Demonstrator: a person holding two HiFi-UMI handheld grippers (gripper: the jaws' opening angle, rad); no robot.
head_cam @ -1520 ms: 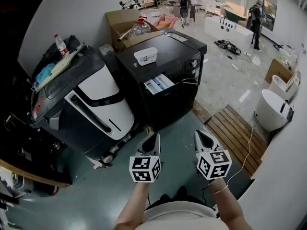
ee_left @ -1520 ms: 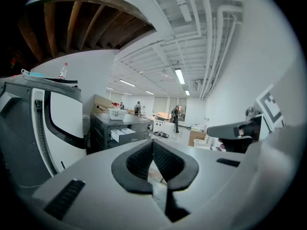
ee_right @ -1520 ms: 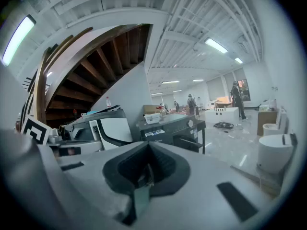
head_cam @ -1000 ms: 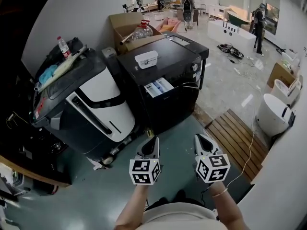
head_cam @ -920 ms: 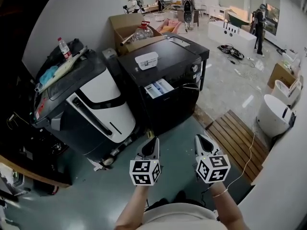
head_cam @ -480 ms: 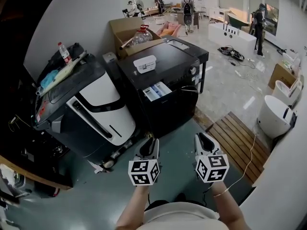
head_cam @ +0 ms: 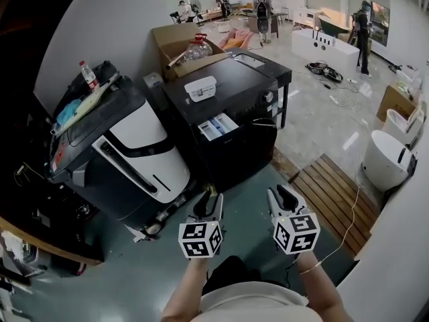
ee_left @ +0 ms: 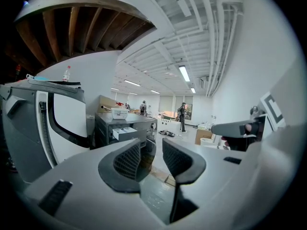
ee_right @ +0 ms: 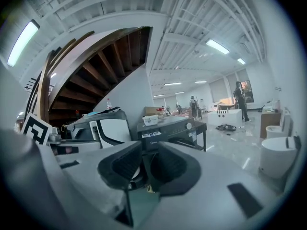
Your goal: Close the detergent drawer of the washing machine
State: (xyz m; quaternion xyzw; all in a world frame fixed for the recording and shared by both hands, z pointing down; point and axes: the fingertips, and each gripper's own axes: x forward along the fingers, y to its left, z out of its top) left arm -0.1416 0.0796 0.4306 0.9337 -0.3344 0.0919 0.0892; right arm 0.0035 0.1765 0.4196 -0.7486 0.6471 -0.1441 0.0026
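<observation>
Open detergent drawer [head_cam: 216, 124] sticks out of black washing machine [head_cam: 234, 86] front, upper left corner. left hand-held gripper [head_cam: 209, 200]: jaws just been opening, now apart, empty. right hand-held gripper [head_cam: 279, 194]: narrowly apart, empty. Both well short of drawer, over floor [head_cam: 258, 180].

The floor [head_cam: 127, 280] is grey-green at the near edge and pale and glossy farther out. Standing directly on it:
- a black washing machine [head_cam: 231, 123]
- a tilted white-and-dark appliance [head_cam: 134, 149], just beside it
- a cardboard box [head_cam: 169, 40], behind both
- a slatted wooden platform [head_cam: 332, 193]
- a white round fixture [head_cam: 385, 156], near the platform
</observation>
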